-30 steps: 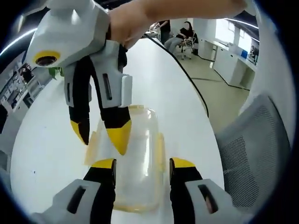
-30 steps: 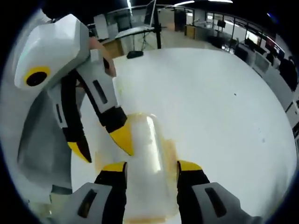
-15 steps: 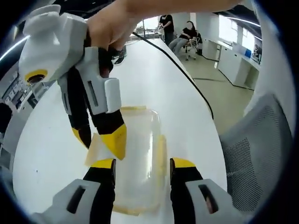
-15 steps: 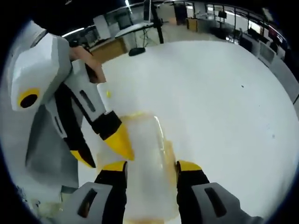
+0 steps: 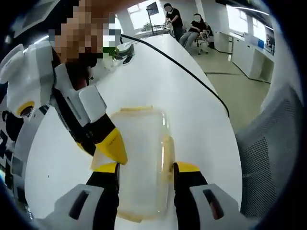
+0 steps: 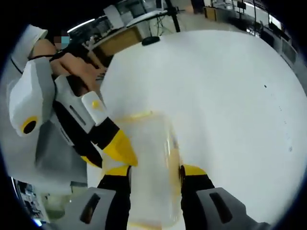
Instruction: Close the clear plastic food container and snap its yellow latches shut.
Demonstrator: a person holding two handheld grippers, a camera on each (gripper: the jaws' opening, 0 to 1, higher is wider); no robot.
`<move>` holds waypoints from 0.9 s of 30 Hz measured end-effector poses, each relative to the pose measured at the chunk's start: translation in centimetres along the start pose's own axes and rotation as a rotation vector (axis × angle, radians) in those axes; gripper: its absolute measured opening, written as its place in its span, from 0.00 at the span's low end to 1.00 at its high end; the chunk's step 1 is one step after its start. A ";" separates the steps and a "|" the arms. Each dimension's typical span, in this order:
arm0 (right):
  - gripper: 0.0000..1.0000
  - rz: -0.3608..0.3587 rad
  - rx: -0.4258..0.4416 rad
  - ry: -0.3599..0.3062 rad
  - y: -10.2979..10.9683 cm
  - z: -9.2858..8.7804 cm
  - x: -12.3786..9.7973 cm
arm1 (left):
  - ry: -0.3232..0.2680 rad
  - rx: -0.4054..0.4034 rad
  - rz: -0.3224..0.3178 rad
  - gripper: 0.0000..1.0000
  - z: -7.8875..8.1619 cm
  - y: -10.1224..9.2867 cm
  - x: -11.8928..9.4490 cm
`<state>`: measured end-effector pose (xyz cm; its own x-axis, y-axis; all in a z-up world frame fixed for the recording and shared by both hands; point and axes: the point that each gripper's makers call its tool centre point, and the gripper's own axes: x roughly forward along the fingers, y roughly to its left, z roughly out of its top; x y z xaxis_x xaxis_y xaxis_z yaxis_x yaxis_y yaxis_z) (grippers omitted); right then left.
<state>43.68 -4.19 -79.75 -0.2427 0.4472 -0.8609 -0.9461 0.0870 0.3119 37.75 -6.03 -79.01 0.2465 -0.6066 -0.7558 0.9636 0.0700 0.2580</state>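
The clear plastic food container (image 5: 141, 153) lies on the white table (image 5: 192, 120) with its lid on. Yellow latches show on its right side (image 5: 167, 155) and far end (image 5: 134, 110). My left gripper (image 5: 146, 168) is open, its yellow-tipped jaws straddling the container's near end from above. My right gripper (image 5: 98, 148) comes in from the left, open, with one yellow fingertip (image 5: 112, 147) against the container's left edge. In the right gripper view the container (image 6: 148, 158) sits between the open right gripper (image 6: 154, 170), and the left gripper (image 6: 106, 157) leans onto its left side.
A black cable (image 5: 192, 72) runs along the table toward the far end. A grey mesh chair (image 5: 273, 143) stands close on the right of the table edge. People sit far off (image 5: 192, 28). The white table (image 6: 230, 96) stretches wide to the right.
Each gripper has come lower and closer to the container's side as seen from the other; the yellow fingertips now rest at its left edge. The container has not moved.
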 end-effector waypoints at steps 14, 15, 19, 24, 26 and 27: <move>0.35 0.020 -0.002 0.097 0.2 -0.3 0.3 | 0.056 -0.020 0.065 0.37 0.5 0.4 0.8; 0.34 0.042 0.014 0.130 0.5 -0.7 0.5 | 0.043 -0.014 0.076 0.37 0.3 0.8 0.3; 0.34 0.042 0.006 0.123 0.2 -0.5 0.4 | 0.053 -0.033 0.074 0.37 -0.2 0.4 0.2; 0.35 0.024 0.010 0.085 0.3 -0.4 0.4 | 0.042 -0.019 0.076 0.37 -0.3 0.2 0.2; 0.36 0.026 0.014 0.073 0.3 -0.4 0.4 | 0.045 -0.016 0.077 0.38 -0.2 0.2 0.3; 0.36 0.021 0.009 0.068 0.3 -0.3 0.4 | 0.049 -0.010 0.074 0.38 -0.2 0.2 0.3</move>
<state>43.20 -4.27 -80.11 -0.2771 0.3875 -0.8793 -0.9387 0.0862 0.3338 38.05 -6.04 -79.34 0.3211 -0.5603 -0.7635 0.9437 0.1214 0.3078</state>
